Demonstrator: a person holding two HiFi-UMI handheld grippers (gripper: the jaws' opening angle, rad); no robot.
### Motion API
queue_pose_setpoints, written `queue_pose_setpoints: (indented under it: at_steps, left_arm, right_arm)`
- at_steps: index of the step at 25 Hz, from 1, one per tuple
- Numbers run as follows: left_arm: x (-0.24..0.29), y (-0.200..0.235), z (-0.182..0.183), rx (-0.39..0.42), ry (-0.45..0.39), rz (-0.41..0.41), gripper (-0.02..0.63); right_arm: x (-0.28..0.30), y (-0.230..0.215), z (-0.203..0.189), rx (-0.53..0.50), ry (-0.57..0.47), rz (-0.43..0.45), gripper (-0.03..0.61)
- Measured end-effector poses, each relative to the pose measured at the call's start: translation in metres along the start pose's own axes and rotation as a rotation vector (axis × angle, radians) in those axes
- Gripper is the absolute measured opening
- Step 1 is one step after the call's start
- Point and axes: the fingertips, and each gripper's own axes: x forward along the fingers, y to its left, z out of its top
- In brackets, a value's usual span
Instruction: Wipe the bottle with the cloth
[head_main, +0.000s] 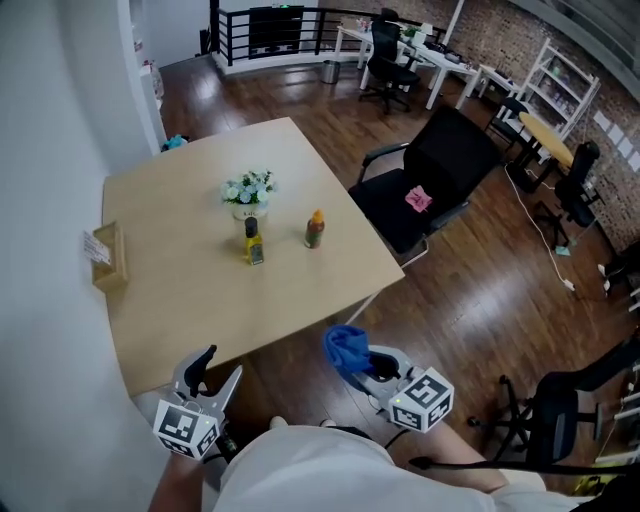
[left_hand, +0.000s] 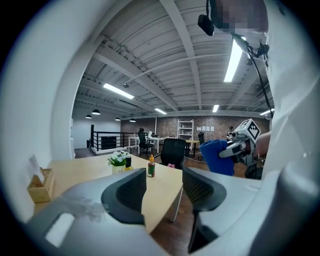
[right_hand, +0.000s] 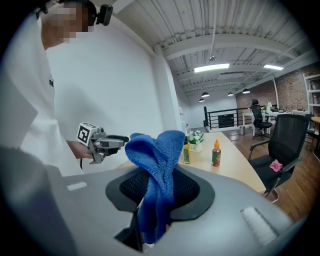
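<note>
Left jaws: I see my left gripper at the lower left of the frame, jaws apart with nothing between them.
Right jaws: my right gripper, lower centre, is clamped on the blue cloth.
Bottles: a yellow bottle and, to its right, an orange-capped bottle stand upright on the table, upper centre, well apart from both grippers.
</note>
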Motion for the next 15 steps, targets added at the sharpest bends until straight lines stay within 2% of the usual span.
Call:
queue_pose_setpoints:
  at_steps: [9,15]
  left_arm:
    - [0.005,-0.074,0.017,0.05,0.004,-0.109,0.236]
    - [0.012,-0.101,0.021,0.046,0.006,-0.149,0.236]
  right_arm:
    - [-0.042,-0.009,-0.001,-0.022,-0.036,-0.014,0.123]
    - [-0.056,-0.011,-0.004,-0.018,-0.045,-0.005,0.123]
